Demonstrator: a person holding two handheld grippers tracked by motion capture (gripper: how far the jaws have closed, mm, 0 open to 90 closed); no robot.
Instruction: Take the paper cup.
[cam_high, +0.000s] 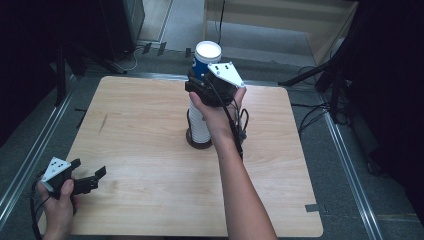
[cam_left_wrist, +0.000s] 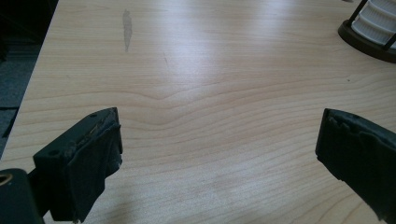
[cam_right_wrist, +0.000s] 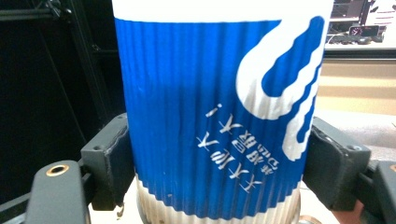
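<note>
Blue ribbing lies closest to the lens in the right gripper view: an upside-down paper cup (cam_right_wrist: 219, 116), its corrugated sleeve printed with a white swirl and inverted white characters, with a plain white band at its lower edge. From the high view this cup (cam_high: 206, 57) tops a tall stack of white ribbed cups (cam_high: 198, 122) standing in a dark round holder (cam_high: 199, 141) near the middle of the far half of the table (cam_high: 150, 150), its white base facing up.

That table is the largest thing in sight, a pale wood-grain board with rounded corners and a dull grey smear towards its left side.

Next in size, the right gripper (cam_high: 200, 82) is clamped on the blue cup, one black padded jaw pressing each side of the ribbed wall, the person's hand wrapped around its body below a grey three-cornered plate.

Smaller in the high view, the left gripper (cam_high: 92, 177) rests at the near left corner of the table, well apart from the stack. Its jaws stand wide apart with nothing between them but bare wood; their black foam pads look worn and frayed at the edges.
</note>
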